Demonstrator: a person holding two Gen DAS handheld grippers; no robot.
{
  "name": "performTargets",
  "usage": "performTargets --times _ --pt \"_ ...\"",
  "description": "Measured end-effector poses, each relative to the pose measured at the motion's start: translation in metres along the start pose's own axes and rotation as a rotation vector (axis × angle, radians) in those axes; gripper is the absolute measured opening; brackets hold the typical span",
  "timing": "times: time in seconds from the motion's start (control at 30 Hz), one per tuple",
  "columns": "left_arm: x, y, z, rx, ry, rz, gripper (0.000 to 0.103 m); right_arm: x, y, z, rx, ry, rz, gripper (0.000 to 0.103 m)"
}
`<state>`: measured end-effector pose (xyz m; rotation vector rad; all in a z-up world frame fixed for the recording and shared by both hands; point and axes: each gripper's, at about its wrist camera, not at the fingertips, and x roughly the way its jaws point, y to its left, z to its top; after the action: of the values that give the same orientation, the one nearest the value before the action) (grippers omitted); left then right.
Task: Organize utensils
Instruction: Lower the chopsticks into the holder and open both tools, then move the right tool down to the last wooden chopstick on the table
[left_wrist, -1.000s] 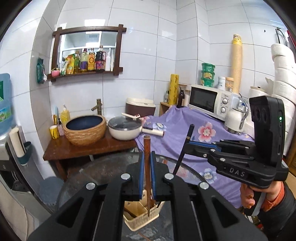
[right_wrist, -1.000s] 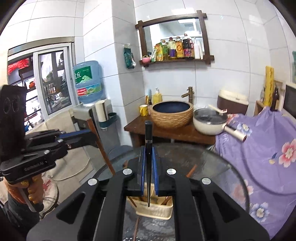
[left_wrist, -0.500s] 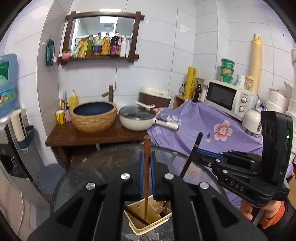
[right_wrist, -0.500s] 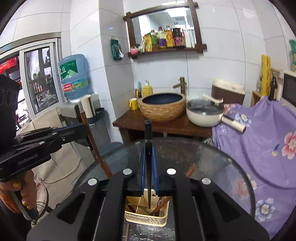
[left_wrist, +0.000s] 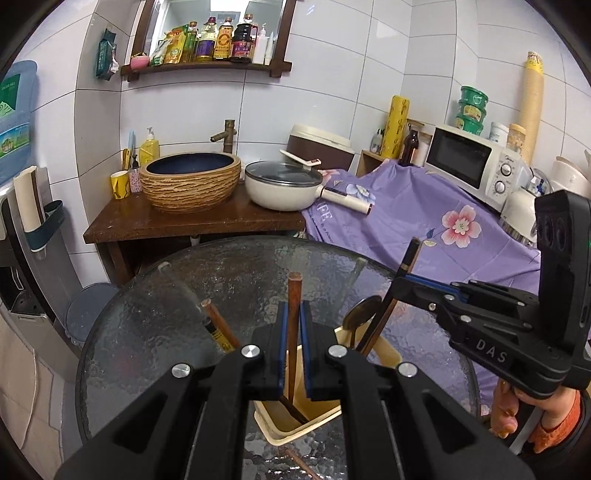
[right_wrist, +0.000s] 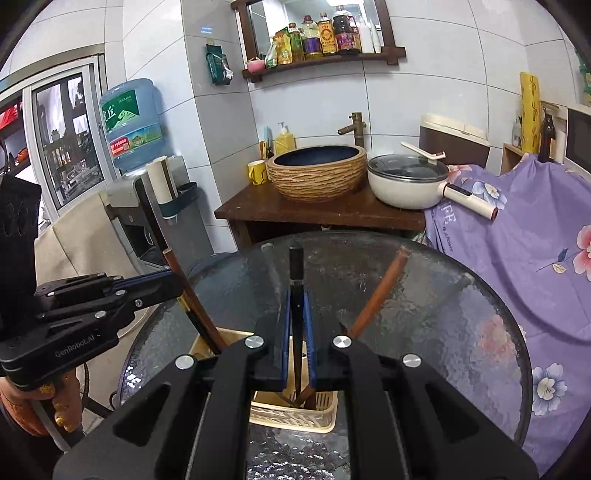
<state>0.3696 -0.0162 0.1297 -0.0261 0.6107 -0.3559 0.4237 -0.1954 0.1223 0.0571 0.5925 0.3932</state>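
Looking down over a round glass table (left_wrist: 155, 325) in a tiled kitchen corner. Pinching a brown wooden chopstick (left_wrist: 293, 314) between the blue pads of the left gripper (left_wrist: 293, 343), jaws pressed against the stick, holding it upright with its lower end dipping into the cream plastic utensil basket (left_wrist: 303, 428) sitting on the glass near the camera. Gripping a black chopstick (right_wrist: 296, 302) in the right gripper (right_wrist: 296, 339) the same way, blue pads clamped on both sides, tip reaching down into the same basket (right_wrist: 291, 417). Showing, from the left view, the right gripper (left_wrist: 400, 286) coming in from the right side, clamping its dark stick (left_wrist: 410, 254) at a slant above the basket's far corner. Showing, from the right view, the left gripper (right_wrist: 173, 284) coming in from the left, holding its brown stick (right_wrist: 192, 295) leaning into the basket. Leaning already inside the basket: another brown chopstick (left_wrist: 218, 325) and a dark metal spoon (left_wrist: 360, 312). Standing behind the table: a dark wooden counter (left_wrist: 192, 221) carrying a woven-textured basin (left_wrist: 190, 181) and a white lidded pan (left_wrist: 282, 184). Draping to the right: a purple flowered cloth (left_wrist: 424, 214) under a white microwave (left_wrist: 472, 166).
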Motion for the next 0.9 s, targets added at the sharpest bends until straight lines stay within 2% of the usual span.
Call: performTargets --times 0.2,0.27,0.3,0.33,0.37,0.4,0.47,0.53,0.6,0.7,0.77,0.83,0.9 --pt "0.006 0.002 -0.011 -0.006 0.004 0.016 0.007 0.002 -0.001 -0.005 0.004 -0.018 -0.01 0.008" --pt "0.003 0.0 -0.013 0.001 -0.005 0.013 0.018 -0.001 -0.002 -0.006 0.003 -0.04 -0.016 0.01" --pt "0.002 -0.001 -0.014 0.003 -0.01 0.013 0.033 -0.002 -0.001 -0.007 0.002 -0.048 -0.015 0.023" --pt "-0.002 -0.001 -0.015 0.002 -0.024 0.016 0.048 -0.005 -0.001 -0.008 0.004 -0.062 -0.02 0.048" --pt "-0.007 -0.001 -0.018 -0.003 -0.044 0.018 0.054 -0.009 -0.002 -0.01 0.011 -0.083 -0.03 0.06" --pt "-0.011 0.0 -0.019 -0.01 -0.059 0.017 0.059 -0.013 -0.003 -0.011 0.017 -0.101 -0.034 0.066" --pt "-0.027 0.005 -0.027 -0.037 -0.096 0.005 0.065 -0.024 -0.004 -0.017 0.014 -0.14 -0.024 0.066" --pt "-0.042 0.011 -0.039 -0.072 -0.134 0.004 0.083 -0.036 -0.006 -0.026 0.023 -0.162 -0.018 0.066" --pt "-0.06 0.018 -0.057 -0.099 -0.177 0.011 0.088 -0.046 -0.003 -0.036 0.013 -0.177 -0.014 0.066" --pt "-0.073 0.027 -0.087 -0.112 -0.189 0.061 0.095 -0.058 0.017 -0.065 -0.065 -0.158 -0.01 0.066" --pt "-0.072 0.033 -0.107 -0.115 -0.167 0.108 0.096 -0.055 0.031 -0.085 -0.104 -0.107 -0.001 0.066" --pt "-0.064 0.039 -0.129 -0.123 -0.102 0.157 0.096 -0.043 0.045 -0.108 -0.142 -0.029 0.013 0.066" --pt "-0.052 0.044 -0.152 -0.131 -0.008 0.165 0.096 -0.025 0.056 -0.128 -0.169 0.058 0.013 0.066"
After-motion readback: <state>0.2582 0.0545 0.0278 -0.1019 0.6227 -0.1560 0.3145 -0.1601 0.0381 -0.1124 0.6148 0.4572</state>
